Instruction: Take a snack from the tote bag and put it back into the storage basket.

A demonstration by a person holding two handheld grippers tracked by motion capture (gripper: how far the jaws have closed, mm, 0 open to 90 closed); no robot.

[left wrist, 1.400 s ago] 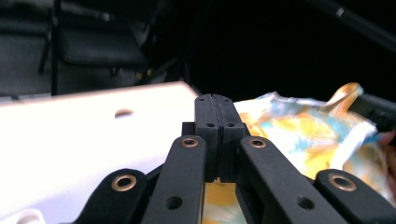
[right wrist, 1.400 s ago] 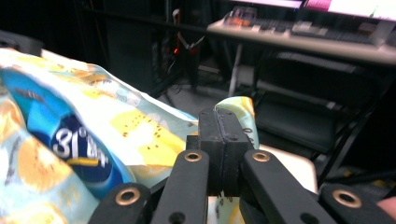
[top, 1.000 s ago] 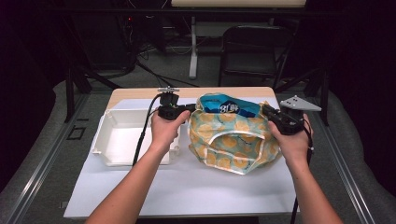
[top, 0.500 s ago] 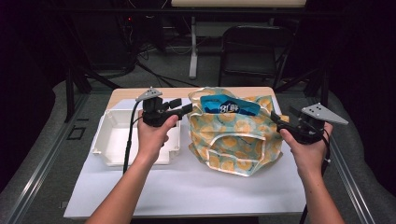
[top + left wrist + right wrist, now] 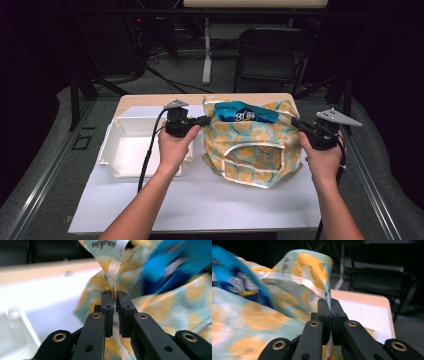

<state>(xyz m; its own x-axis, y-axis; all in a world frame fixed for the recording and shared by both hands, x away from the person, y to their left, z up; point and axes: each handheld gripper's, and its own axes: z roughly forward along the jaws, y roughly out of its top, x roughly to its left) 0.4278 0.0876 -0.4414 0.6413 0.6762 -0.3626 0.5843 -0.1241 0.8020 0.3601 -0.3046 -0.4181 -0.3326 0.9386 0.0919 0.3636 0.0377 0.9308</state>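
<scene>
A cloth bag printed with orange fruit slices stands on the white table cover, and a blue packet shows in its open mouth. My left gripper has just been closing and is shut on the bag's left rim; in the left gripper view the pale hem runs between the pads of the left gripper. My right gripper has just been closing too and is shut on the right rim, with the cloth edge pinched at the tips of the right gripper.
A white plastic tray lies left of the bag, under my left wrist. The white cover spreads toward the near edge of the table. A dark chair and table legs stand beyond the far edge.
Half a second ago both hands stood a little off the bag's sides. Now both grippers are shut on its rims, and the right hand sits farther right than a second ago.
</scene>
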